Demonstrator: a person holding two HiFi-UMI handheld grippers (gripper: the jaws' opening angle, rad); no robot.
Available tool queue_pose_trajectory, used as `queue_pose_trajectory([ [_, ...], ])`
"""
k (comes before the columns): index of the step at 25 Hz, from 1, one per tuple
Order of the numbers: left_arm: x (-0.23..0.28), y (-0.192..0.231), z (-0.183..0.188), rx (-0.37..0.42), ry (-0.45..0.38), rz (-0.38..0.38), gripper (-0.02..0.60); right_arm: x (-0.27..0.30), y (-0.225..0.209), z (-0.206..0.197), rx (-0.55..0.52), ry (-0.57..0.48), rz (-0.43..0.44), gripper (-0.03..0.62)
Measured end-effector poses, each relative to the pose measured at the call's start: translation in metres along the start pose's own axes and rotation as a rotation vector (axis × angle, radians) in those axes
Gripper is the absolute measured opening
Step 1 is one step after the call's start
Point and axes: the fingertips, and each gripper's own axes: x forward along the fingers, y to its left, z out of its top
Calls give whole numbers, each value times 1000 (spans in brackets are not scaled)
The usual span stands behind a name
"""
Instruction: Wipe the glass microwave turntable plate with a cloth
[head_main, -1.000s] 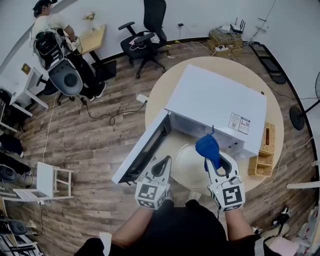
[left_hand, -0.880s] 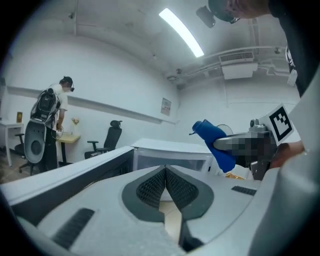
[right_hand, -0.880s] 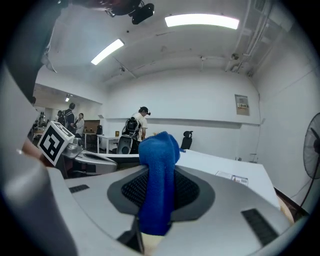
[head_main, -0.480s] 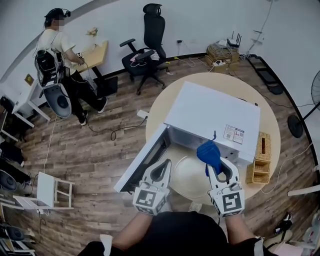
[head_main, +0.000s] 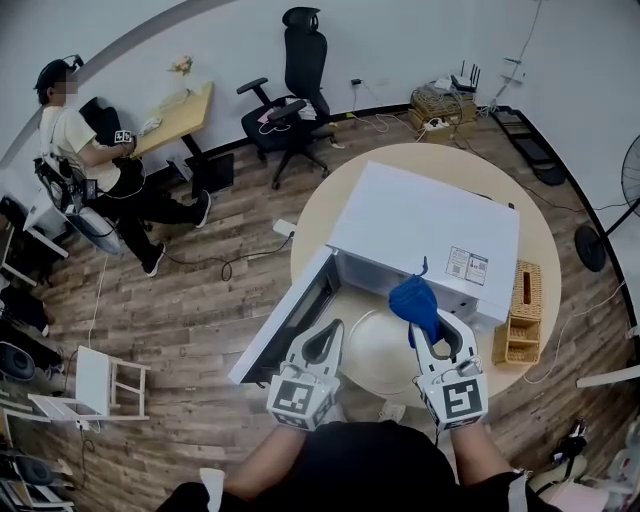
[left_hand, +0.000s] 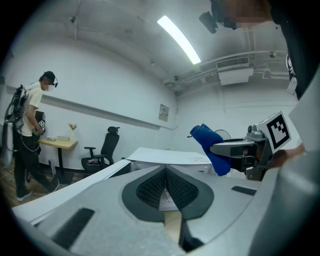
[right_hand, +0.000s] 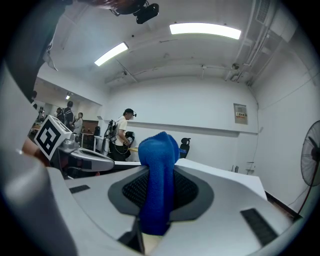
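Right tongs (head_main: 435, 325) clamp cloth (head_main: 414, 298), microwave (head_main: 425, 225) ahead

You're standing in an office-like test room. It has a wood-plank floor (head_main: 200, 290) and plain white walls (head_main: 400, 30). A black swivel office chair (head_main: 300, 60) sits near a small light-wood desk (head_main: 180, 105). A black router with antennae (head_main: 472, 55) rests by the wall, long ceiling strip lights (left_hand: 179, 39) run overhead, and another person wearing a backpack (head_main: 70, 140) is nearby.
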Motion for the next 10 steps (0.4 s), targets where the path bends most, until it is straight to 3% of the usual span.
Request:
queue_pose_trajectory([
  [10,1,-3,-2,-1,6,-13,6,1,1,3,20,-15,5,92],
])
